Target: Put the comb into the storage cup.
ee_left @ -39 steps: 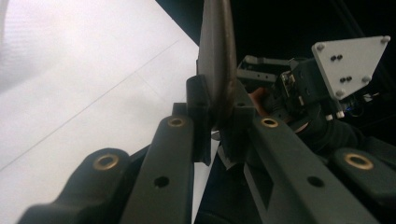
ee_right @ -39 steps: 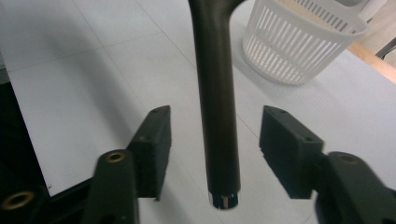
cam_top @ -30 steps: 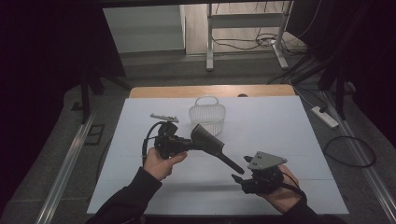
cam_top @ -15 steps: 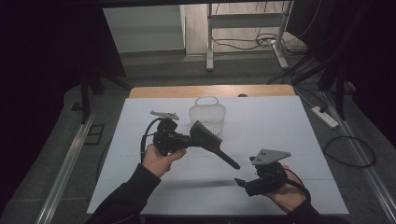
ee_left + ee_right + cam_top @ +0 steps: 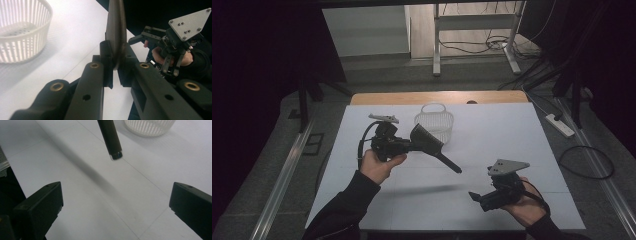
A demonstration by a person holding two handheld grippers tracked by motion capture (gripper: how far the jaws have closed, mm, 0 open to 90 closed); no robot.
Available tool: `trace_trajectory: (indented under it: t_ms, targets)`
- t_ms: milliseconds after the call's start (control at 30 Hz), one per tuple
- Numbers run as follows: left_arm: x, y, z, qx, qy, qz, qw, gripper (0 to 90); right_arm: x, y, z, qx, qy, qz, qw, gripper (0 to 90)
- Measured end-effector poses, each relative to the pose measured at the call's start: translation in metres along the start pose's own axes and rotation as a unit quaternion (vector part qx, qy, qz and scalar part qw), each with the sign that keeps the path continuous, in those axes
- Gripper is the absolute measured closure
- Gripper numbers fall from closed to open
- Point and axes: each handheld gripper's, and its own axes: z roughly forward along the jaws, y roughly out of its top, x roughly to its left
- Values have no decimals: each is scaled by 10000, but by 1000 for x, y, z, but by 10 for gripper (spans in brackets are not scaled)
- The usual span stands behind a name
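Black dustpan [image 5: 428, 140] clamped in L jaws; R jaws just opened wide, empty.

1x black dustpan [image 5: 428, 140], 1x white plastic basket [image 5: 435, 121], 2x grippers, left gripper [image 5: 408, 145], right gripper [image 5: 474, 196], 1x table [image 5: 512, 130].

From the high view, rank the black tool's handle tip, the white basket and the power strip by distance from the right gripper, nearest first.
1. black tool's handle tip, just up-left of the right gripper.
2. white basket, farther up-left.
3. power strip, on the floor off the table's right edge.
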Motion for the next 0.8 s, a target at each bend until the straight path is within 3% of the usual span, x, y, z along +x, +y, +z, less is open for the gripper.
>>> trace_trajectory:
  t_ms: [233, 800]
  targets:
    - [5, 5, -9, -51, 123, -14, 9999, 830, -7, -7, -3, 217, -128, 0, 9997, 0]
    - [15, 18, -26, -193, 282, -98, 9994, 831, -15, -19, -13, 370, -176, 228, 9989, 0]
